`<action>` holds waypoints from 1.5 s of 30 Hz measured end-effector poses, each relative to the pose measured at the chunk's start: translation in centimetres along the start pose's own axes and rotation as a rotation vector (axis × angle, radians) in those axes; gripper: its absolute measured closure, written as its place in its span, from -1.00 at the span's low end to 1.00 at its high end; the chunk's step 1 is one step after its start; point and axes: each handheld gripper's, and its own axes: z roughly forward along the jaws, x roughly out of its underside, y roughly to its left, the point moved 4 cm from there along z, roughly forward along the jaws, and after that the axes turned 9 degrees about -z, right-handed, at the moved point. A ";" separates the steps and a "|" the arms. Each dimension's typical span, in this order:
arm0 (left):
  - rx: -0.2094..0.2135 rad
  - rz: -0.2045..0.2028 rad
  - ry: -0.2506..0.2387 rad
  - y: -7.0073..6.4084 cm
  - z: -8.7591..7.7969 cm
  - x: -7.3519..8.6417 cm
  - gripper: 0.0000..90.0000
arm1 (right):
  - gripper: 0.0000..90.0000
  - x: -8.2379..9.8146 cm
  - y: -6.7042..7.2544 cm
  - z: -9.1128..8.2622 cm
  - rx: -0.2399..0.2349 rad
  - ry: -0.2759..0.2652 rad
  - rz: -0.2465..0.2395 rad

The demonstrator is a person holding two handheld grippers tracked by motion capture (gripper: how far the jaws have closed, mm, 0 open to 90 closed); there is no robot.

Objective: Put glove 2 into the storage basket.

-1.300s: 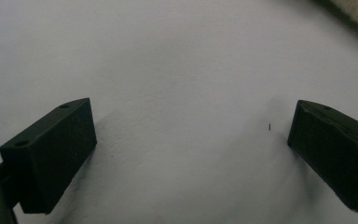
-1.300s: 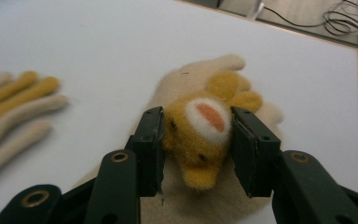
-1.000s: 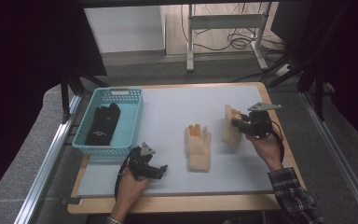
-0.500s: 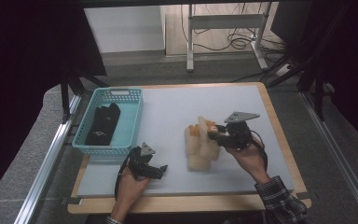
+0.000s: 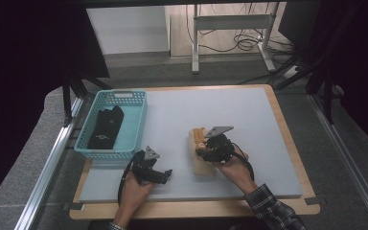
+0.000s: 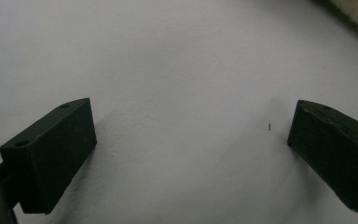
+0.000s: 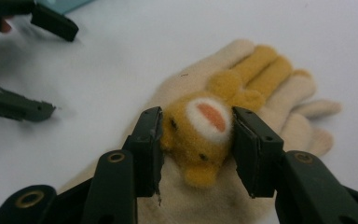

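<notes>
Grey worktop (image 5: 249, 115) lies bare toward its far and right edges. Right claw (image 7: 196, 135) grips the glove (image 7: 279, 93) at centre; left claw (image 6: 186, 140) gapes wide near the basket (image 5: 136, 127).

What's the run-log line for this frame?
left gripper: open, on mat | right gripper: shut on cream glove | basket: black item inside

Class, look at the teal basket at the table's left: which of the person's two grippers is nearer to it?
Left. The left gripper sits just in front of the teal basket, near its front right corner; the right gripper is farther right, over the cream glove.
</notes>
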 end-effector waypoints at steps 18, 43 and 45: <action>-0.001 0.007 0.006 0.0 0.0 0.0 -0.97 | 0.21 0.7 -0.2 0.8 -0.007 -0.010 -0.053; -0.001 0.007 0.006 0.0 0.0 0.0 -0.97 | 0.07 2.1 -3.4 -3.4 0.026 -0.066 0.004; -0.001 0.007 0.005 0.0 0.0 0.0 -0.97 | 0.31 3.3 -3.8 -3.5 0.018 -0.042 0.022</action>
